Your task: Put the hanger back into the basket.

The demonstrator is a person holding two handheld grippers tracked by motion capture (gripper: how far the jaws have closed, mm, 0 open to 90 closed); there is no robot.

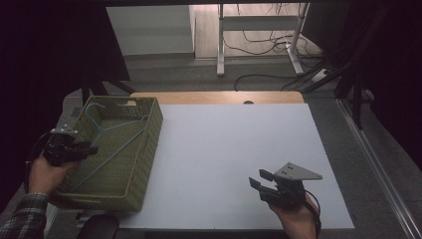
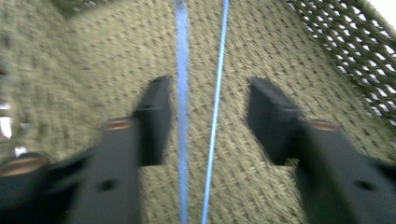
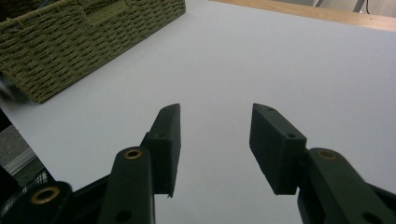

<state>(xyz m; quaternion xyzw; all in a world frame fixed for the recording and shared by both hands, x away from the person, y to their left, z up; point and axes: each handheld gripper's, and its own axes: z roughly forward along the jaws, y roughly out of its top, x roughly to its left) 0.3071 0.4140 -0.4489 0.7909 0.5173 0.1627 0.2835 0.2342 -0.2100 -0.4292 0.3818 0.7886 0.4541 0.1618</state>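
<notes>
Inside olive woven rectangular basket (image 1: 149, 144), thin blue wire hanger (image 2: 215, 93) lies flat between my left gripper (image 2: 208, 116) jaws, spread apart. Best lower squarely before closing. Right gripper (image 3: 215, 140) agape, empty, over white tabletop (image 1: 234, 144).

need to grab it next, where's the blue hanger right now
The blue hanger lies inside the green woven basket at the table's left side in the high view, its thin bars running between the open jaws of the left gripper.

Black grippers (image 1: 263, 181) — brass screws, grey plate (image 1: 297, 172) — plaid sleeve (image 1: 22, 218)
</notes>
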